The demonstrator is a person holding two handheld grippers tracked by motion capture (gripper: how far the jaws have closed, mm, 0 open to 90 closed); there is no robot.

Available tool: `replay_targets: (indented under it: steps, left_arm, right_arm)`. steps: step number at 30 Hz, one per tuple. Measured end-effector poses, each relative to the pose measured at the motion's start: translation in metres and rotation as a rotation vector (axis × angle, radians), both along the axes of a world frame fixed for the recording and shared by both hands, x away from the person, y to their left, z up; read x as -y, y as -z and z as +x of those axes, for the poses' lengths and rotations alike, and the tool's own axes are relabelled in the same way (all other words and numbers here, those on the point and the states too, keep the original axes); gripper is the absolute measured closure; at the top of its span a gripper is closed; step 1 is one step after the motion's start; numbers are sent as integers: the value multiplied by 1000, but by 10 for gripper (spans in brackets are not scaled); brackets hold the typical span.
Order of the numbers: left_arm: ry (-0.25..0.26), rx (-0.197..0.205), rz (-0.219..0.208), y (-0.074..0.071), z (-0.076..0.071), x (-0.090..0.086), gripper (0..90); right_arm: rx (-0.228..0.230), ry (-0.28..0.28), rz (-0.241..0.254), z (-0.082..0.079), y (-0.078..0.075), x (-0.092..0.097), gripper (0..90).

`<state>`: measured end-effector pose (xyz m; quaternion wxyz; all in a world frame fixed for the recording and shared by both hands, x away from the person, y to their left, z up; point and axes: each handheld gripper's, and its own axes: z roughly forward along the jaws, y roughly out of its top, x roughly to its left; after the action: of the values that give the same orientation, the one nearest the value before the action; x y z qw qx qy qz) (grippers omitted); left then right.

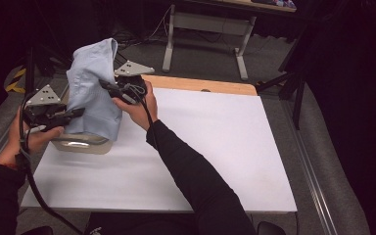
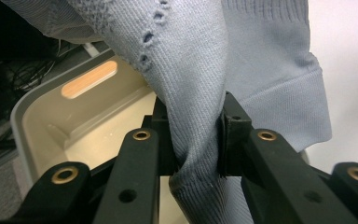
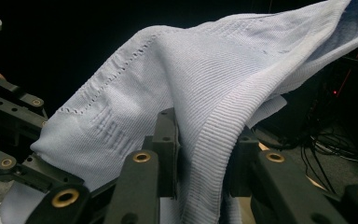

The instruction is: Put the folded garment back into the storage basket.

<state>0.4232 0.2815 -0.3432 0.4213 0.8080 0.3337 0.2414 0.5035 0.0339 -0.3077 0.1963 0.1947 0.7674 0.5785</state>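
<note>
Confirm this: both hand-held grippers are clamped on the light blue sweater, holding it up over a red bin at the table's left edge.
Not quite. The bin is beige, not red, as the left gripper view shows. The rest holds: the left hand-held gripper and right hand-held gripper both clamp the light blue sweater above it.

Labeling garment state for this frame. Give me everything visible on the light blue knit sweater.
The light blue knit sweater is fine-ribbed soft fabric, with rows of small eyelet holes and a wider ribbed band along one edge. It hangs bunched and draped, lifted above the beige bin at the table's left edge, its lower part dangling toward the bin. The left gripper pinches a gathered fold; the right gripper clamps the ribbed edge.
</note>
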Motion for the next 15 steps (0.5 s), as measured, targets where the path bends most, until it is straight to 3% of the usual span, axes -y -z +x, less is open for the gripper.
replay_targets:
  steps: [8, 15]
  left_arm:
    - [-30, -24, -27, 11, 4, -15, 736]
    - [-62, -63, -22, 19, 11, -24, 735]
  right_arm:
    - [-17, -7, -21, 8, 5, -20, 711]
    - [-57, -1, -27, 18, 17, -32, 712]
